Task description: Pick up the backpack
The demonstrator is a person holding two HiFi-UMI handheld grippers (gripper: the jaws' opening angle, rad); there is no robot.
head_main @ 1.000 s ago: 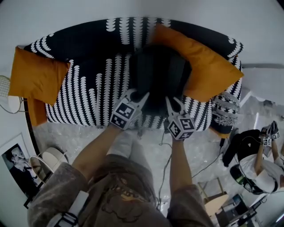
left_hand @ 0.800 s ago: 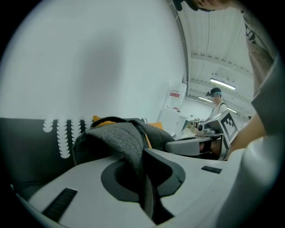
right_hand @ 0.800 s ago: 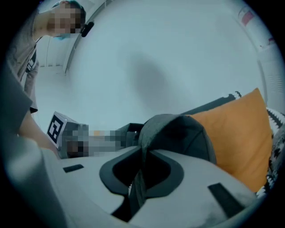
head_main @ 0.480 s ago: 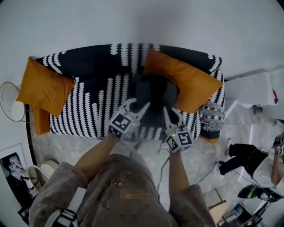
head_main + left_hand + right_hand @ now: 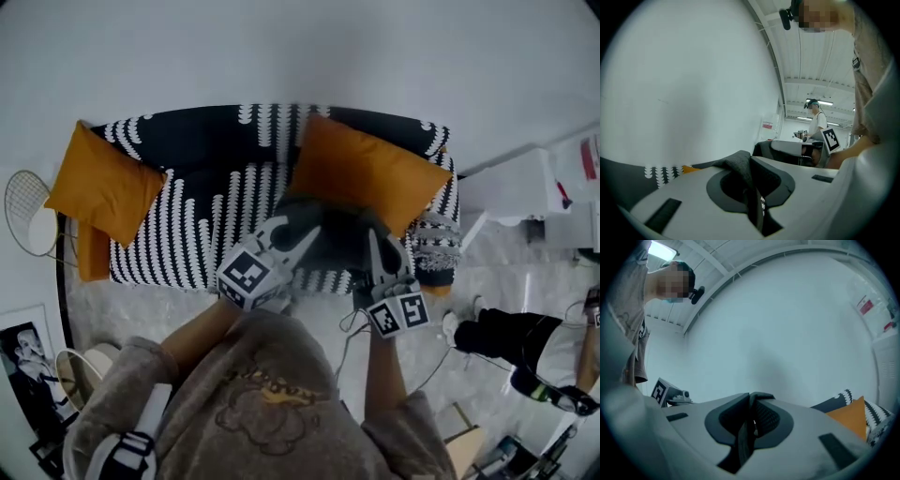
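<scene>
The dark grey backpack [image 5: 336, 236] hangs in front of the black-and-white patterned sofa [image 5: 187, 225], held up between my two grippers. My left gripper [image 5: 302, 236] is shut on the bag's left side; in the left gripper view its jaws [image 5: 752, 187] pinch a fold of grey fabric [image 5: 739, 163]. My right gripper [image 5: 377, 246] is shut on the bag's right side; in the right gripper view its jaws [image 5: 749, 420] clamp a dark strap with mesh [image 5: 761, 416]. The lower part of the bag is hidden behind my arms.
An orange cushion [image 5: 367, 174] leans on the sofa back behind the bag, and another orange cushion [image 5: 103, 184] lies at the sofa's left end. A racket [image 5: 24, 212] stands at the left, a white cabinet [image 5: 514, 189] at the right. Another person [image 5: 555, 345] is at the lower right.
Both grippers have risen with the backpack, which has come up off the sofa seat toward me. The sofa looks smaller and further below.
</scene>
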